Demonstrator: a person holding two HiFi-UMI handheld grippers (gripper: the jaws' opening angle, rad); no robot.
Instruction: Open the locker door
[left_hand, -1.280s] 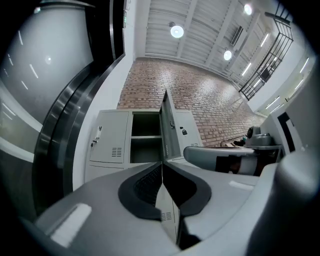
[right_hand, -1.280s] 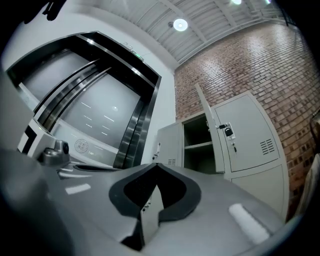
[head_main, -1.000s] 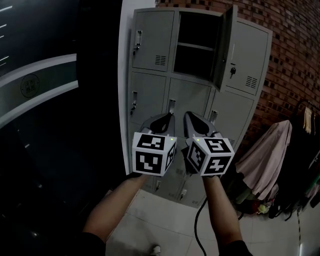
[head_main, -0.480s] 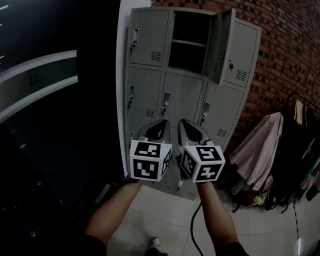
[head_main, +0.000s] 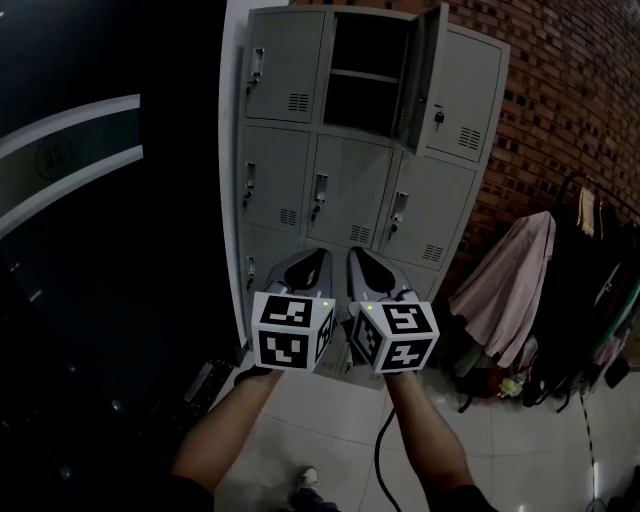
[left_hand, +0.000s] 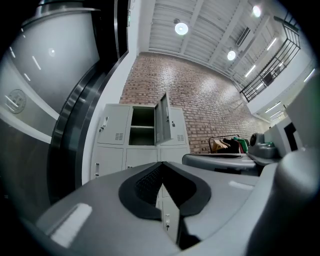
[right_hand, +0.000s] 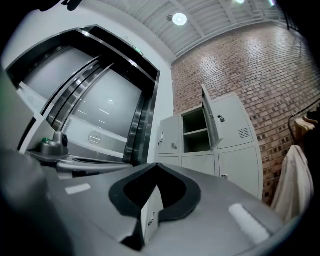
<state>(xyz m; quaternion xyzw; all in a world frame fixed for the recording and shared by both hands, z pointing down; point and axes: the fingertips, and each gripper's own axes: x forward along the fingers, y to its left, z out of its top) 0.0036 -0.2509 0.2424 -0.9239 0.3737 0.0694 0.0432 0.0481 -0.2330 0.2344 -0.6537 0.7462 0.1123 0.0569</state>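
Left gripper (head_main: 312, 258) and right gripper (head_main: 356, 258) sit side by side, each with its jaws pressed together and nothing between them. They hang low in front of the locker cabinet (head_main: 345, 195), well apart from it and level with its bottom row. The locker door (head_main: 418, 80) of the cabinet's top middle compartment (head_main: 362, 75) stands swung out to the right, showing a dark shelf inside; every other door on the cabinet is closed. A brick wall (head_main: 560, 110) runs behind the cabinet and a pale garment (head_main: 510, 285) hangs to its right. By my reading the opening step is already done. If the door should go wider, one gripper would have to rise to the door's free edge and push it outward
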